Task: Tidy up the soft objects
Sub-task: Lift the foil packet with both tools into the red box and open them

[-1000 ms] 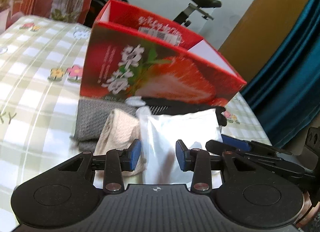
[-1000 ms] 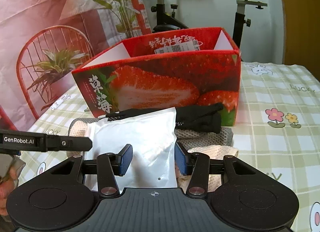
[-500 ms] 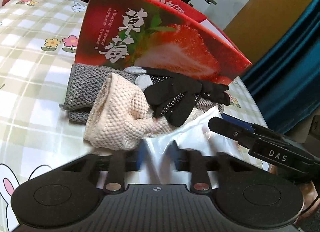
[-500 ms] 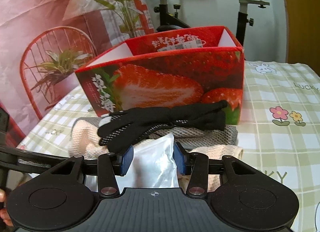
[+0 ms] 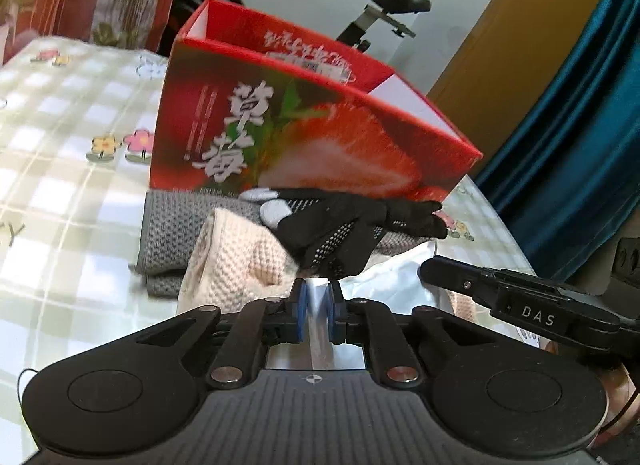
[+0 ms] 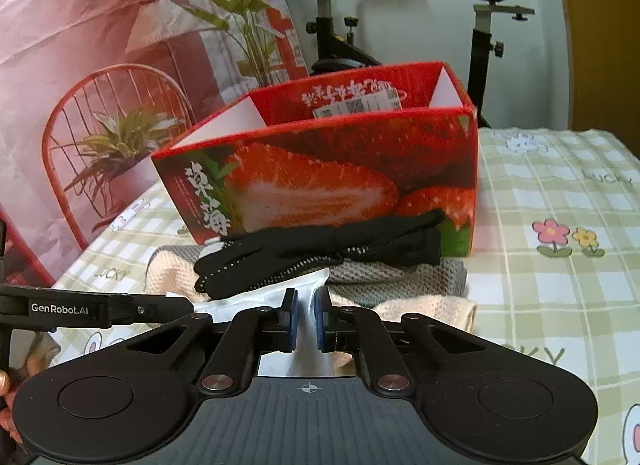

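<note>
Both claws pinch the same white plastic bag, one per view.

Left wrist view: our left gripper (image 5: 318,303) has its blue pads nearly together w/ a thin fold of the white plastic bag (image 5: 396,277) squeezed between them. Most of the bag is hidden under the gripper body; only a crumpled part shows at 3 o'clock of the pads. Just past the pads, at 12 o'clock, a black glove (image 5: 344,227) lies over a beige knit cloth (image 5: 240,265), which sits on a grey knit cloth (image 5: 168,229). Behind them stands the red strawberry box (image 5: 304,137), open-topped, touching the cloth pile; its print is blurred. From 3 o'clock the right gripper (image 5: 520,301) reaches in sideways, its tips hidden by the bag. Table cover (image 5: 60,153) is a checked cloth w/ flowers.

Right wrist view: our right gripper (image 6: 306,315) is likewise pressed onto a pleat of the bag (image 6: 256,299); the rest of the bag is cut off below. The glove (image 6: 316,253) lies at 12 o'clock, on the grey cloth (image 6: 400,277) and beige cloth (image 6: 432,311), w/ the box (image 6: 340,181) behind. At 9 o'clock the left gripper (image 6: 100,309) enters level; its tip is hard to make out. A bit of our left hand (image 6: 8,397) shows at the 8 o'clock edge. An exercise bike (image 6: 484,21) stands beyond the table.
</note>
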`<state>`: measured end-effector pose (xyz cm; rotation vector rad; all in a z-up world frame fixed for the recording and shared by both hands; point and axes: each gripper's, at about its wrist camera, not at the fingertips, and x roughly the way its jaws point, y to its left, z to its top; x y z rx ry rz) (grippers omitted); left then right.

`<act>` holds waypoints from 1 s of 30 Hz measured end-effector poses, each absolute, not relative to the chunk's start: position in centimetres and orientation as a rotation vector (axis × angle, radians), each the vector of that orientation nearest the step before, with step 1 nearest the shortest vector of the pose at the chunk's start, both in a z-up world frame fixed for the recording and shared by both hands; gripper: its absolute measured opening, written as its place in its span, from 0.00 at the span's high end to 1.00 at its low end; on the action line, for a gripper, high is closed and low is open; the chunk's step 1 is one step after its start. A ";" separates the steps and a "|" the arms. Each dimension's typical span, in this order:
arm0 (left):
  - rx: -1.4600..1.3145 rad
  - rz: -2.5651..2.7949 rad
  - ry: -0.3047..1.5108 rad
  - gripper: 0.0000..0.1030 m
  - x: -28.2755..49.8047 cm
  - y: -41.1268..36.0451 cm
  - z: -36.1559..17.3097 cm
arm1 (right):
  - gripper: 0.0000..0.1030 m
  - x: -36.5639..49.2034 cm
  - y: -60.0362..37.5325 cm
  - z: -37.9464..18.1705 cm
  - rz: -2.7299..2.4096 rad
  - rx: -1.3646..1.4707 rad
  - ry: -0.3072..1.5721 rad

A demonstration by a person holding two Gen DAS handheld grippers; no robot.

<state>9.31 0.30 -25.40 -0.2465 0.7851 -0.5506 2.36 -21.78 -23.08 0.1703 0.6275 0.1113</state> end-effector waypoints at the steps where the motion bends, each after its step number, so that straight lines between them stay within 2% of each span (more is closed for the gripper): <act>1: -0.245 -0.552 0.780 0.89 9.2 0.2 -25.2 | 0.93 2.2 -21.7 -22.8 0.112 0.167 0.620; 17: -0.210 -0.581 0.607 0.89 8.9 0.2 -20.2 | 0.94 2.3 -21.3 -17.3 0.134 0.096 0.482; 23: -0.216 -0.586 0.572 0.90 11.0 -0.1 -18.4 | 0.94 4.3 -21.9 -14.9 0.148 0.093 0.437; 30: -0.176 -0.566 0.459 0.90 15.4 -1.3 -13.9 | 0.94 9.4 -22.9 -10.6 0.148 0.015 0.342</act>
